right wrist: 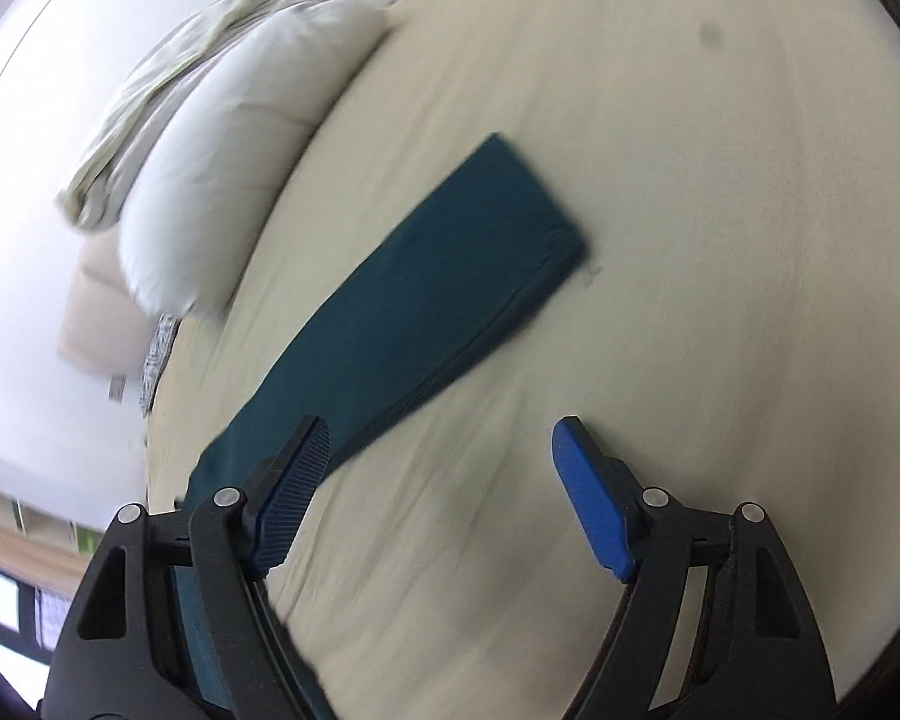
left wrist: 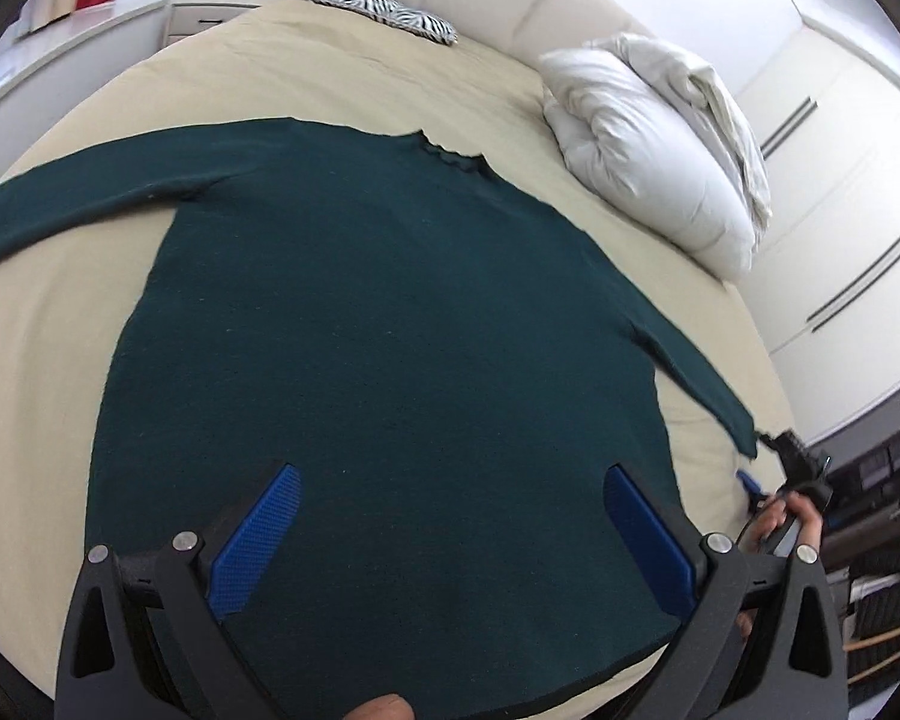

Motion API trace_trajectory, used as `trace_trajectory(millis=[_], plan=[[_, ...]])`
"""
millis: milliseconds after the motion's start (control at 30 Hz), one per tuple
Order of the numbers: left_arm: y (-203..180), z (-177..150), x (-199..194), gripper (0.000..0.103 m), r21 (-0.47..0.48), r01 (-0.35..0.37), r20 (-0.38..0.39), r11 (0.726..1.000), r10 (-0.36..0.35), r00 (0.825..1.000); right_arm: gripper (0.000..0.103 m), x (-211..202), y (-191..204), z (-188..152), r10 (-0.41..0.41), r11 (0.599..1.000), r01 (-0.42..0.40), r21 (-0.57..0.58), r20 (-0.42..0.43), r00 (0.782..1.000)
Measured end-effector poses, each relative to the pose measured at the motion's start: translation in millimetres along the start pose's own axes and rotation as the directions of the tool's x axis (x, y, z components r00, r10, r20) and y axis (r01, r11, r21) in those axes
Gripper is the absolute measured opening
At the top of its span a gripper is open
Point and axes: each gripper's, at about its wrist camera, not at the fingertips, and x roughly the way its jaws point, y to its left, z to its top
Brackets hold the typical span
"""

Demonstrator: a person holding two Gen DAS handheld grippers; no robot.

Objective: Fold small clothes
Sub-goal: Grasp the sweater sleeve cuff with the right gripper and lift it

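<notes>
Sweater (left wrist: 384, 324) in dark green is spread flat on the bed (left wrist: 342, 84), taking up most of the left wrist view, frilly neckline up at 12 o'clock and hem down at 6. One sleeve runs out toward 9 o'clock, the other stretches toward 4 o'clock, right to the mattress edge.

Left gripper (left wrist: 450, 534) hovers over the lower body of the sweater with its jaws spread wide, nothing between the blue pads. Can't really tell if the tips touch the knit or just float above it.

Right gripper (right wrist: 441, 492) is wide open too and holding nothing. In its own view (pretty blurry) the sweater sleeve (right wrist: 444, 282) lies flat on the beige sheet, cuff pointing to about 1 o'clock, and the left-hand finger (right wrist: 294, 492) overlaps the sleeve's lower edge. From the left camera you can spot the right gripper over at 4 o'clock, just past the cuff, with the person's hand (left wrist: 780, 525) wrapped around it.

White pillow (left wrist: 642, 156) with a crumpled duvet (left wrist: 714, 102) sits at about 2 o'clock, a zebra-print cushion (left wrist: 384, 12) at 12 by the headboard.
</notes>
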Motion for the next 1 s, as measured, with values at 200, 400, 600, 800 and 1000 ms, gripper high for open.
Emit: trace_trajectory(millis=[200,400,600,800,1000], plan=[[10,6,23,0.103,-0.047,0.041,-0.058,0.998,-0.044,0.997,0.065,29,-7,29,0.006,1.000,-0.006,0.005,0.064,0.998],[27,12,32,0.103,-0.107,0.126,-0.068,0.986,-0.134,0.989,0.016,54,18,50,-0.050,0.998,0.048,0.029,0.068,0.996],[45,21,35,0.103,-0.173,0.224,-0.035,0.959,-0.233,0.972,0.007,43,96,25,-0.020,0.984,0.035,-0.174,0.090,0.996],[69,36,22,0.103,-0.212,0.228,0.089,0.950,-0.214,0.973,0.007,54,249,-56,0.159,0.852,-0.155,-0.501,-0.036,0.987],[105,46,24,0.103,-0.276,0.203,0.094,0.939,-0.184,0.978,0.007,110,352,-188,0.170,0.700,-0.295,-0.650,-0.249,0.953]])
